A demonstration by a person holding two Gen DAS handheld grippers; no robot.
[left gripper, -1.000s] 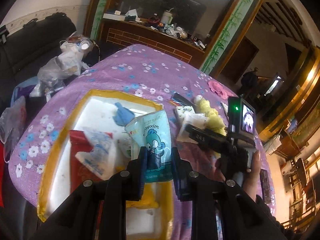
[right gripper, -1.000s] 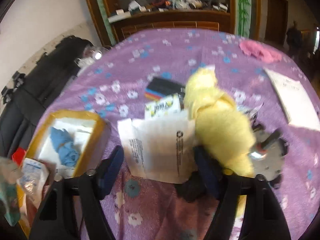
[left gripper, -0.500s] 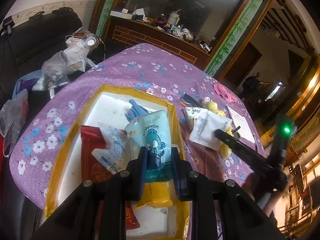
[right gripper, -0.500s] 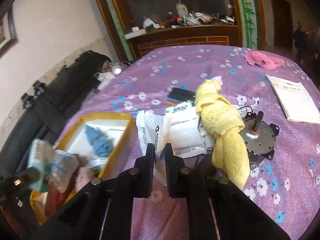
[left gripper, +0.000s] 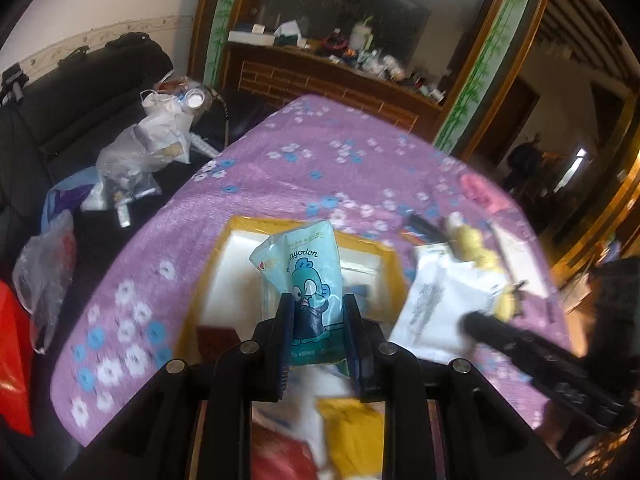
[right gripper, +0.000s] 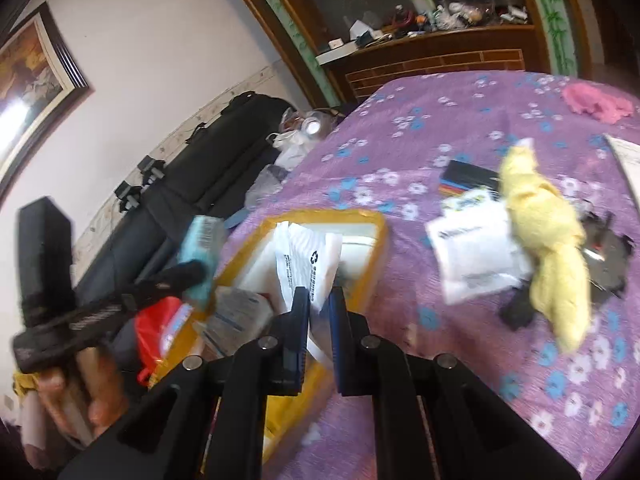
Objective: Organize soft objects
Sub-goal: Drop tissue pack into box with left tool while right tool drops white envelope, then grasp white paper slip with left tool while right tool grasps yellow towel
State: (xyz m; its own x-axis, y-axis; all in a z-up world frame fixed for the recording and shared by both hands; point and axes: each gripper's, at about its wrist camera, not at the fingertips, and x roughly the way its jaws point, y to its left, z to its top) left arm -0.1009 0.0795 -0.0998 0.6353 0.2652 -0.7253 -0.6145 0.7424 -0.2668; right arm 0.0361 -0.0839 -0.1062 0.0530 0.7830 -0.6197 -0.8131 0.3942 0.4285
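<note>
On the left, the left gripper (left gripper: 318,316) is clamped on a pale blue pouch (left gripper: 306,276) printed with a cartoon figure; the pouch stands up out of the jaws, long axis running away along the fingers, and hangs over the near half of the yellow-rimmed tray (left gripper: 390,258). Red and yellow packets already lie in the tray below it. To the right, the right gripper (right gripper: 320,304) pinches a thin white bag (right gripper: 308,260) by its lower edge, the jaws nearly together on it, with the bag rising upright above the tray's (right gripper: 376,248) near right rim. Both loads sit over or at the edge of the tray, so what looks to come next is a short drop; the left hand seems nearer the middle, the right must carry its bag leftward past the rim. Further right on the purple cloth (right gripper: 460,120) a yellow towel (right gripper: 548,240) lies across another white bag (right gripper: 472,256), and a pink cloth (right gripper: 596,100) lies well apart at the far edge.
</note>
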